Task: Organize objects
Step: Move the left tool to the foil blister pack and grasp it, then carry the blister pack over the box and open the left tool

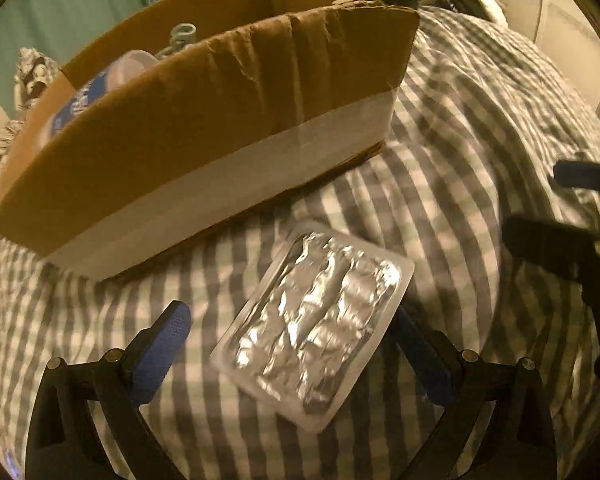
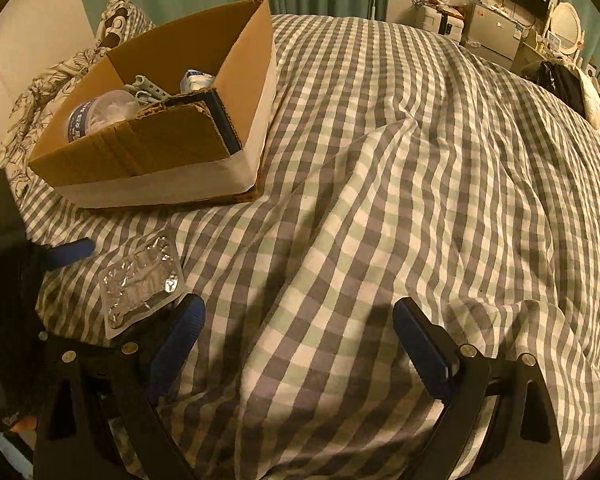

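Note:
A silver foil blister pack (image 1: 314,322) lies flat on the checked bed cover, between the wide-open fingers of my left gripper (image 1: 296,332); neither blue pad touches it visibly. It also shows in the right wrist view (image 2: 142,282), with a left finger (image 2: 70,253) beside it. An open cardboard box (image 1: 204,128) stands just behind the pack; in the right wrist view the box (image 2: 168,148) holds a round plastic tub (image 2: 100,114), grey clips (image 2: 148,88), a white packet and a dark flat item. My right gripper (image 2: 298,328) is open and empty over bare cover, right of the pack.
The checked cover (image 2: 400,168) spreads wide to the right. A patterned pillow (image 2: 60,72) lies behind the box. Dark clothing (image 2: 560,80) sits at the far bed edge, with shelves and appliances (image 2: 488,28) beyond. The right gripper's fingers (image 1: 580,176) show at the left view's right edge.

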{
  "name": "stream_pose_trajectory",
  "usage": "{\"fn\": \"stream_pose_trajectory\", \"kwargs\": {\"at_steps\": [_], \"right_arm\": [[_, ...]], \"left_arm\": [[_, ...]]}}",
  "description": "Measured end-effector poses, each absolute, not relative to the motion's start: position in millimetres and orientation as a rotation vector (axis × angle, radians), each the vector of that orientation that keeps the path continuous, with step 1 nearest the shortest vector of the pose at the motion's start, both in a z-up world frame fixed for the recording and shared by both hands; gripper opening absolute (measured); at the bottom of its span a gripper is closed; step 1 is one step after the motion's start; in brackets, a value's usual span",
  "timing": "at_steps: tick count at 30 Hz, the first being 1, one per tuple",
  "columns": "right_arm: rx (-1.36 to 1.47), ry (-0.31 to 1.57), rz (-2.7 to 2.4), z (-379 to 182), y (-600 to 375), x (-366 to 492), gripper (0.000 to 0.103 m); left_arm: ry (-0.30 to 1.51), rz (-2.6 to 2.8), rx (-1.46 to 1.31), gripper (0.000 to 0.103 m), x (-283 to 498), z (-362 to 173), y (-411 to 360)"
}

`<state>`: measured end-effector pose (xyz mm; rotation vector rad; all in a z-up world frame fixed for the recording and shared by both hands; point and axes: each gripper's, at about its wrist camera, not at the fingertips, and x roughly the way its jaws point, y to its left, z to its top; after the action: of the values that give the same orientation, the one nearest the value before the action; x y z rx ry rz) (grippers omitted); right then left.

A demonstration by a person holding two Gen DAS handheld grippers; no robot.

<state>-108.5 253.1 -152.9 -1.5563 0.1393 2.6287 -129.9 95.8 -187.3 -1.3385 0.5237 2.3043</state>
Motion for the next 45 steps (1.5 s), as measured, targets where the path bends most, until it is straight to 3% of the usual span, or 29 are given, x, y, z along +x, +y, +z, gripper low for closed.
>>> {"fn": "stream_pose_trajectory", "kwargs": {"at_steps": [1,5,8,18,25,45], "right_arm": [[-1.557,0.139,2.627,-153.8,253.1,-108.3,0.095],[-1.556,0.134,2.627,-153.6,251.9,-107.7,0.095],[-1.553,0.142,2.629,-152.8,252.6,-107.4,0.095],[-1.489,0.111,2.663,-138.8,244.7,-98.3,0.095],[-1.37,-0.059,2.744,-112.7,214.5,-82.8,0.095],[-1.194,-0.071,2.912,-48.0,191.2,-37.8,0.095]], "left_arm": [[0.5,2.298,-1.339,0.102,-132.0,-187.9,94.7],[0.351,2.225,-1.368,0.082,-135.2,-187.5,84.4],[0.305,2.218,-1.367,0.077,-135.5,-184.7,75.0],[0.272,2.288,-1.384,0.074,-129.1,-154.5,61.7],[0.25,2.363,-1.432,0.074,-107.9,-130.4,53.2],[0.167,2.611,-1.279,0.074,-75.7,-40.3,33.6]]}}
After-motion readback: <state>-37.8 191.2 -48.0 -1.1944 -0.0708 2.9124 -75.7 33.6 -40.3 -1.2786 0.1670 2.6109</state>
